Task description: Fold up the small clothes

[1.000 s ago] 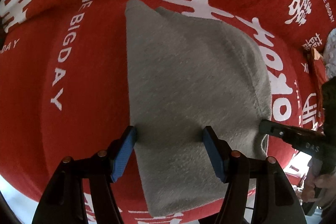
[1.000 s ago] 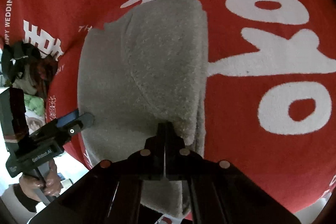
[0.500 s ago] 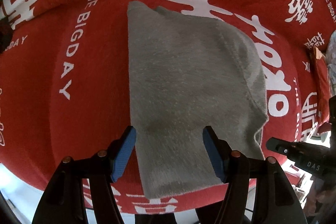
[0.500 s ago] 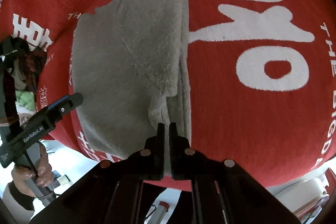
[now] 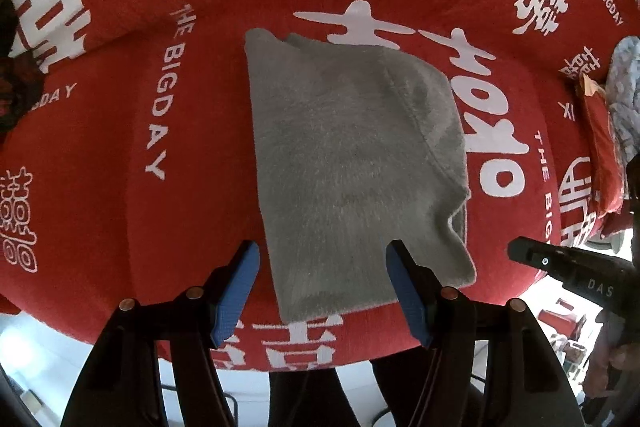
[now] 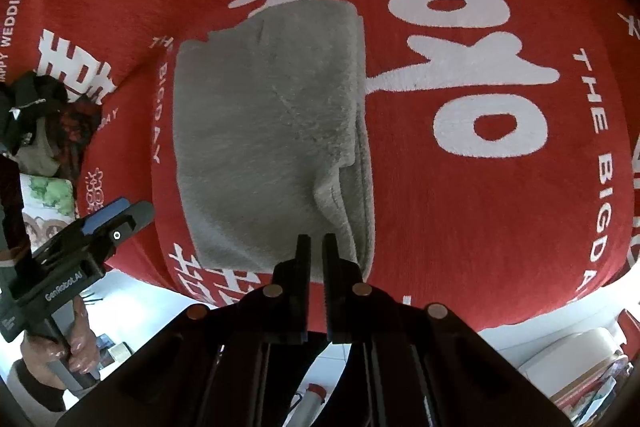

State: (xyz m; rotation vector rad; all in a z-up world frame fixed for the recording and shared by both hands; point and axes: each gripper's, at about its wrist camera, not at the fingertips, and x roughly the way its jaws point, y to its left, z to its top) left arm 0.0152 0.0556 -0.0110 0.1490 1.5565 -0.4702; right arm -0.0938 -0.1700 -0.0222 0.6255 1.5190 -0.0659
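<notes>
A folded grey fleece garment (image 5: 352,163) lies flat on a red blanket (image 5: 120,219) with white lettering; it also shows in the right wrist view (image 6: 268,139). My left gripper (image 5: 322,287) is open and empty, its blue pads (image 5: 236,287) spread on either side of the garment's near edge, above it. My right gripper (image 6: 316,247) has its jaws a narrow gap apart and holds nothing; it sits just off the garment's near right corner. Each gripper shows in the other's view, the right one (image 5: 568,267) and the left one (image 6: 100,227).
The red blanket (image 6: 500,207) covers a raised surface whose near edge drops to a white floor (image 5: 48,355). A dark bundle of clothes (image 6: 36,115) lies at the left. A patterned cloth (image 5: 624,99) and red cushion lie at the far right.
My right gripper has let go of the garment's right edge, parted slightly and pulled back. My left gripper has backed away, so the garment looks smaller and farther.
</notes>
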